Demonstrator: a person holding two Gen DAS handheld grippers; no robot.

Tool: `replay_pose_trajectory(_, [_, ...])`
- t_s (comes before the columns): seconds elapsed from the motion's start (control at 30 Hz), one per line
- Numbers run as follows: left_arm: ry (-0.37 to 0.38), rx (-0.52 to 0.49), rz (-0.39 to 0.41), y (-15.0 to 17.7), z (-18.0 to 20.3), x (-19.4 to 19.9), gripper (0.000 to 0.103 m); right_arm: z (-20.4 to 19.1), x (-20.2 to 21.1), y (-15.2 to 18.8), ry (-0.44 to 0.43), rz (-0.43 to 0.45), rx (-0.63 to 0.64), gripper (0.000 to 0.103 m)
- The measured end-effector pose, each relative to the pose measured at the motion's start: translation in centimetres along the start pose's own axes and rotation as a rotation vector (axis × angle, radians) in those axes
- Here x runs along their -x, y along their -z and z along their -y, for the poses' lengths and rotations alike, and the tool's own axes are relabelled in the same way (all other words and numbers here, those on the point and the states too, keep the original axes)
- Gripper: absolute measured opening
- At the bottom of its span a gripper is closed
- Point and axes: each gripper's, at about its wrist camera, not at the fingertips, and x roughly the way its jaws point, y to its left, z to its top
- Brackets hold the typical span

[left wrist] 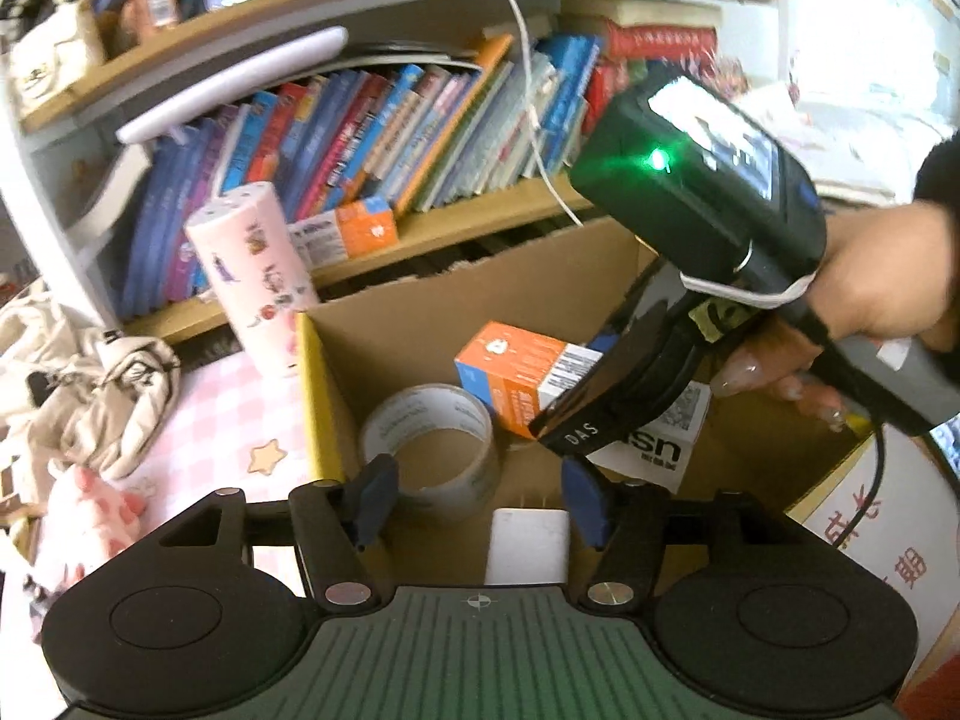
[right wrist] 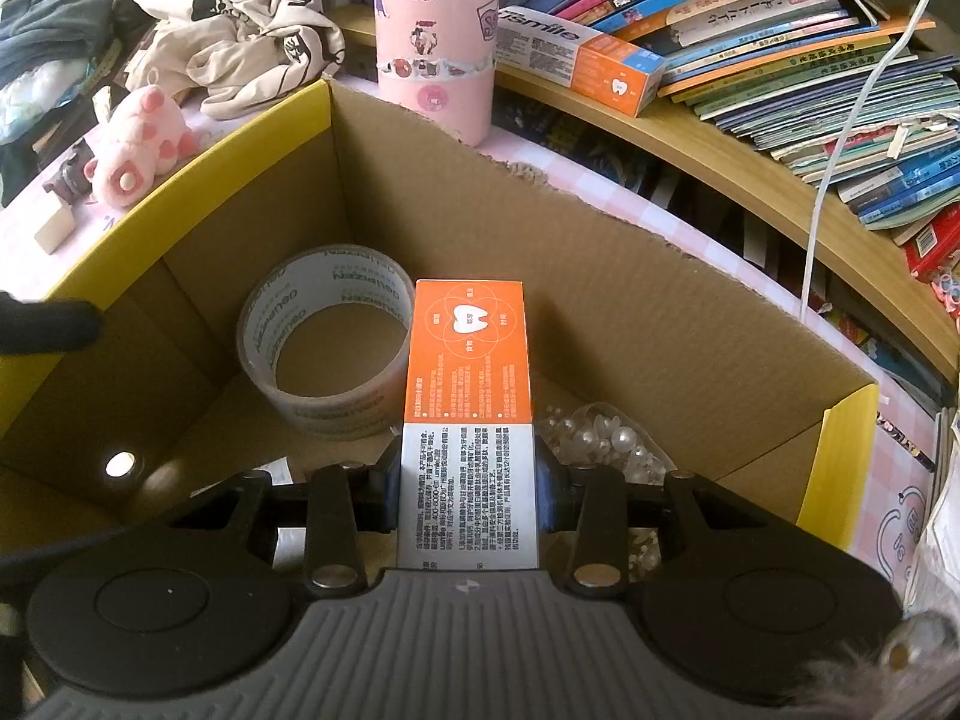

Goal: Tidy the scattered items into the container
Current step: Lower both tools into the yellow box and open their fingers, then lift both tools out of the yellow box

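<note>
A cardboard box (right wrist: 576,276) with yellow flaps stands on the pink checked surface. My right gripper (right wrist: 468,492) is shut on an orange and white toothpaste box (right wrist: 468,396) and holds it inside the cardboard box, above the floor. It shows in the left wrist view too (left wrist: 516,378). A roll of clear tape (right wrist: 324,336) lies on the box floor, also in the left wrist view (left wrist: 432,444). My left gripper (left wrist: 474,498) is open and empty over the box's near edge, with a white plug adapter (left wrist: 528,546) below it.
A pink stickered canister (right wrist: 435,30) stands behind the box. A second toothpaste box (right wrist: 576,60) lies on the bookshelf (right wrist: 750,162). A pink plush toy (right wrist: 141,144) and crumpled cloth (right wrist: 240,30) lie to the left. Pearl beads (right wrist: 606,438) and a white card (left wrist: 660,444) lie in the box.
</note>
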Motion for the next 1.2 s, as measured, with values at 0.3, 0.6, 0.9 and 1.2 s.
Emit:
replay_pose_trajectory(0.3, [0.007,0.09,0.01,2.5,-0.9,3.0,0.064,-0.3,-0.1,0.0,0.008,0.004,0.008,0.037])
replay_pose_trajectory(0.6, [-0.008,0.139,0.05,3.5,-0.9,5.3,0.065,-0.5,0.7,0.1,0.031,0.053,0.018,0.05])
replay_pose_trajectory(0.9, [-0.024,0.141,0.06,4.4,-1.0,6.8,0.066,-1.1,3.2,0.6,0.039,0.119,0.001,0.055])
replay_pose_trajectory(1.2, [-0.034,0.166,0.087,5.7,-1.6,8.1,0.073,-2.7,8.5,2.6,0.08,0.248,-0.057,0.062])
